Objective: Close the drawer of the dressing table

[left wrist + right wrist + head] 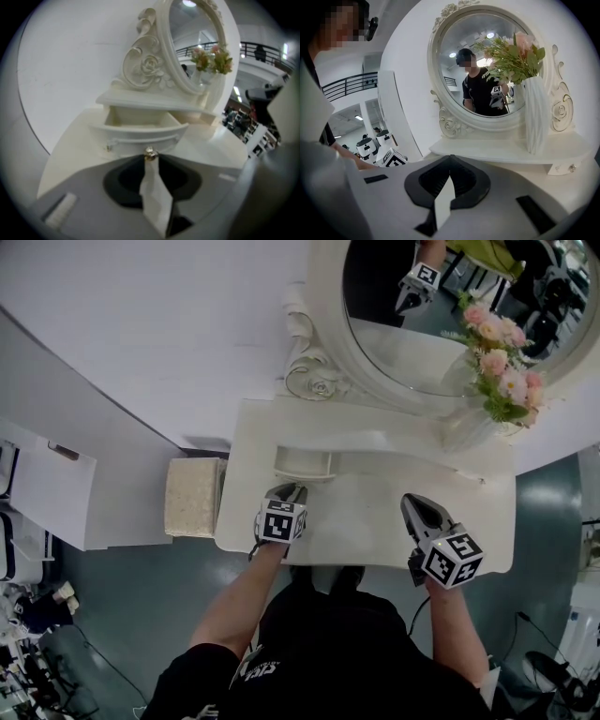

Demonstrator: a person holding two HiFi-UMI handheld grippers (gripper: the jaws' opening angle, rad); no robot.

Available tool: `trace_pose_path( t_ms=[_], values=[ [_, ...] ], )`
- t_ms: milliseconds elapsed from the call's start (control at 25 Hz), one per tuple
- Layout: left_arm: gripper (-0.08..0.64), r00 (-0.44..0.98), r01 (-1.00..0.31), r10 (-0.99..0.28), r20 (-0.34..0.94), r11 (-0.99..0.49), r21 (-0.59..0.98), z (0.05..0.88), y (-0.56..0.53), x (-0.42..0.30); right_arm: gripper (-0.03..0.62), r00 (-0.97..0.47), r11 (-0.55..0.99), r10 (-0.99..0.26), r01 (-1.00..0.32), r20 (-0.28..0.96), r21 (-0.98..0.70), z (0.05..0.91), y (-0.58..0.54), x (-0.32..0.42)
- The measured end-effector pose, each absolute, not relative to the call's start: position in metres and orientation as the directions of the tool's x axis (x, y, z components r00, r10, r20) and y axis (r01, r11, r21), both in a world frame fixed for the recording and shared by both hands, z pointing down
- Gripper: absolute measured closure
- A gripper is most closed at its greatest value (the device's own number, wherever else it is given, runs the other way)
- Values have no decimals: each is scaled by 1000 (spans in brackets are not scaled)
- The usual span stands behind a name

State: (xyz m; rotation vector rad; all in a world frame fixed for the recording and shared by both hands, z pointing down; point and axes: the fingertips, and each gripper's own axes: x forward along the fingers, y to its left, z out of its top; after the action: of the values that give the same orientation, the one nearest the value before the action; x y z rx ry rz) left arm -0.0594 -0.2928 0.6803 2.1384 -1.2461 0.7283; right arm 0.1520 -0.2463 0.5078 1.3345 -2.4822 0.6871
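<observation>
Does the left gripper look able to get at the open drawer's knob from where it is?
Likely yes. The left gripper sits right at the front of the open drawer, its jaws closed on the small gold knob, and nothing stands in the way.

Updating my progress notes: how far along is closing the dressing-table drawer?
Done: nothing yet; the drawer stands pulled out. In hand: the left gripper has its jaws closed on the drawer's knob. Left: push it fully in.
</observation>
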Motion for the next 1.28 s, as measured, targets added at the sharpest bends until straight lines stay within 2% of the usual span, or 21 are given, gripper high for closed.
trace_pose_path(
  t_ms=[400,1280],
  values=[
    [463,456,-879,-594,663,-418,229,665,-299,-57,597,-536,452,-737,-844,412,-290,507,-245,158],
    [465,477,-855,-570,670,-478,202,668,-341,-53,598,-480,388,-768,-875,424,-289,510,-247,166]
  ],
)
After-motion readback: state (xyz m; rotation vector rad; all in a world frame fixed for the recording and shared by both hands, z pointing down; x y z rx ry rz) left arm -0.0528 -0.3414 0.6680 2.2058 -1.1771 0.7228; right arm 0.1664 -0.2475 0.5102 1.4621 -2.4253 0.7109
